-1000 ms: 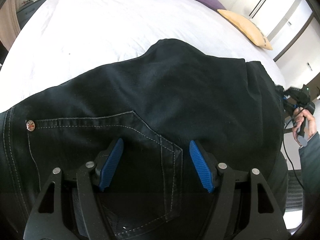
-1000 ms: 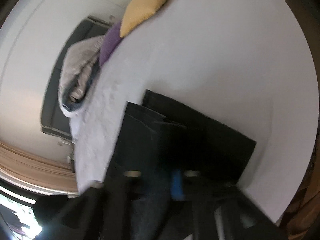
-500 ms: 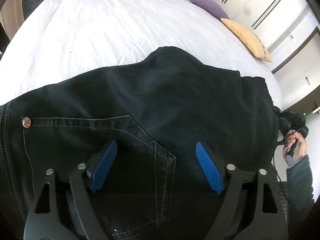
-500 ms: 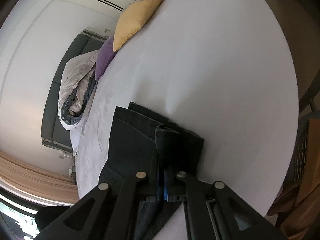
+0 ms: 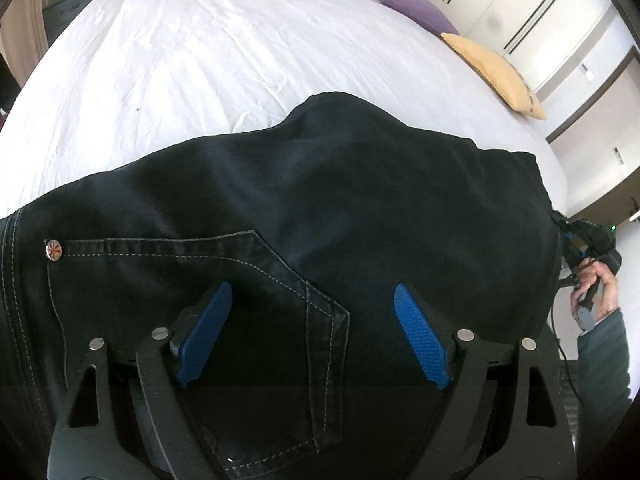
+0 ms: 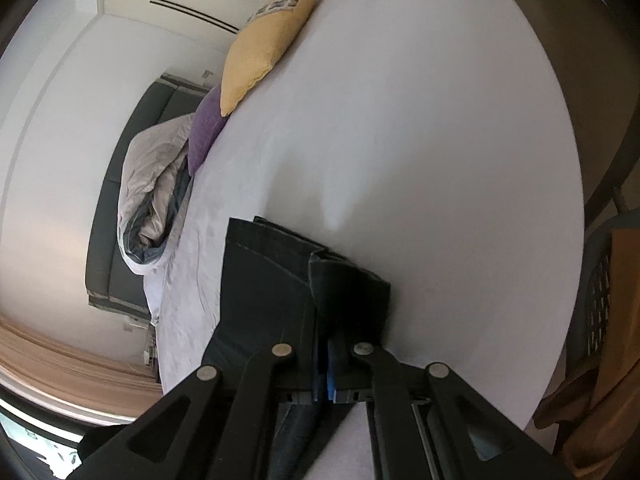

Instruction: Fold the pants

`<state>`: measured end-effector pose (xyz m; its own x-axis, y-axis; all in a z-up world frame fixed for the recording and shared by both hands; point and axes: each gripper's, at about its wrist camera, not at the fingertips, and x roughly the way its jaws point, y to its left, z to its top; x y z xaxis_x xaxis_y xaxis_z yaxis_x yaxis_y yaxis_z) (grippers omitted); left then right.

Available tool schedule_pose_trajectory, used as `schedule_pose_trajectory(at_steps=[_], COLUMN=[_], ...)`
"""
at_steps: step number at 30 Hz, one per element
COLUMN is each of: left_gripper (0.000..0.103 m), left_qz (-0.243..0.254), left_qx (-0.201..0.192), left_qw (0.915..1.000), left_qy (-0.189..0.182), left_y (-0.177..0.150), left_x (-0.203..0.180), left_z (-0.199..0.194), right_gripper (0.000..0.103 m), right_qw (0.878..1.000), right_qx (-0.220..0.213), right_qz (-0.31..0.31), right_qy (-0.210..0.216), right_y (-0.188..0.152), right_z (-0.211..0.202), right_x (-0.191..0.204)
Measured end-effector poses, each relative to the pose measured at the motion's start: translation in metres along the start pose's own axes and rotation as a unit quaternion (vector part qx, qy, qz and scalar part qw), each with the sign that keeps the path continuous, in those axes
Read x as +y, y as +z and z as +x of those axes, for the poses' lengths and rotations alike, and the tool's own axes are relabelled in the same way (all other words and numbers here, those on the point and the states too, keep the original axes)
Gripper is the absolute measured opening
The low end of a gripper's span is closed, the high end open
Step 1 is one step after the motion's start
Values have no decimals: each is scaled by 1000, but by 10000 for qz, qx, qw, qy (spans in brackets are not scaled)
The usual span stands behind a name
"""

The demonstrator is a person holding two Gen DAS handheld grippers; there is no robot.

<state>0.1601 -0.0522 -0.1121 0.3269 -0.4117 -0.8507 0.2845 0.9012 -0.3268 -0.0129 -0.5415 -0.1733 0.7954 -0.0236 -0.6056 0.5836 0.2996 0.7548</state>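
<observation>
Left wrist view: the left tongs (image 5: 310, 336) stand wide apart over the seat of the dark pants (image 5: 320, 208), their blue pads (image 5: 418, 338) clear of the cloth on either side of a back pocket (image 5: 256, 304) with pale stitching — nothing is gripped between them. A small metal rivet (image 5: 53, 249) marks the pocket's far corner on the left. The pants lie spread across a white bed sheet (image 5: 200, 60), their folded edge reaching toward the right side of the bed, where a hand (image 5: 596, 284) grips the handle of the other tool.

From the right wrist view, the right tongs (image 6: 326, 364) are pinched tight on the leg end of the pants (image 6: 264, 280), a fold of dark fabric rising just past the pads. The hems lie stacked on the sheet (image 6: 420, 140) near the bed's edge. Farther off, along the edge of the bed, lie a yellow pillow (image 6: 268, 36), a purple pillow (image 6: 206, 132) and a bundled grey duvet (image 6: 154, 192) — all well apart from the pants.
</observation>
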Motion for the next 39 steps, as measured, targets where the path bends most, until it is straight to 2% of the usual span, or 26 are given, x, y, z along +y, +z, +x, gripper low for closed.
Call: schedule_pose_trajectory(at_steps=[5, 9, 15, 18, 20, 21, 22, 25, 26, 28, 29, 30, 32, 34, 37, 39], left_gripper=[83, 85, 85, 87, 89, 90, 91, 91, 91, 91, 91, 91, 94, 97, 97, 97], left_qz=[-7, 259, 209, 273, 318, 326, 346, 439, 466, 474, 461, 448, 466, 520, 528, 451], left_qx=[12, -4, -20, -25, -32, -41, -49, -53, -50, -52, -54, -56, -53, -48, -43, -46], left_qw=[10000, 9996, 9998, 9996, 9995, 9995, 9994, 9990, 9989, 9988, 9989, 9990, 9989, 9986, 9985, 9990], left_qy=[-54, 83, 1, 19, 12, -6, -19, 66, 87, 84, 76, 75, 84, 124, 161, 60], left_y=[1, -3, -5, -5, -6, -6, -6, -8, -8, -8, -8, -8, -8, -9, -9, -8], left_x=[4, -1, 1, -1, -1, 0, -1, -4, -5, -5, -6, -6, -6, -9, -11, -6], left_z=[1, 4, 3, 4, 4, 4, 5, 7, 7, 6, 7, 7, 7, 9, 9, 7], right_gripper=[1, 2, 6, 13, 24, 34, 40, 44, 44, 47, 47, 47, 47, 47, 48, 48], right_qw=[10000, 9992, 9992, 9989, 9986, 9990, 9994, 9978, 9971, 9909, 9871, 9868, 9938, 9965, 9858, 9797], right_qx=[60, 218, 79, 120, 117, 62, 51, 193, 56, -535, -749, -935, -795, -325, 555, 992], right_qz=[-7, 142, 239, 252, 306, 187, -128, -615, -590, -261, -163, -186, -416, -757, -1177, -1350], right_qy=[9, 312, 297, 369, 420, 414, 308, -156, -471, -1206, -1402, -1312, -654, 138, 1062, 1104], right_y=[0, 5, 1, 3, 9, 13, 19, 30, 35, 44, 46, 45, 39, 26, -3, -17], right_z=[2, 1, -16, -15, -15, -17, -17, -14, -21, -47, -59, -71, -77, -67, -31, -3], right_x=[-3, -16, -21, -21, -21, -17, -7, 6, 5, -6, -7, -6, 8, 29, 60, 65])
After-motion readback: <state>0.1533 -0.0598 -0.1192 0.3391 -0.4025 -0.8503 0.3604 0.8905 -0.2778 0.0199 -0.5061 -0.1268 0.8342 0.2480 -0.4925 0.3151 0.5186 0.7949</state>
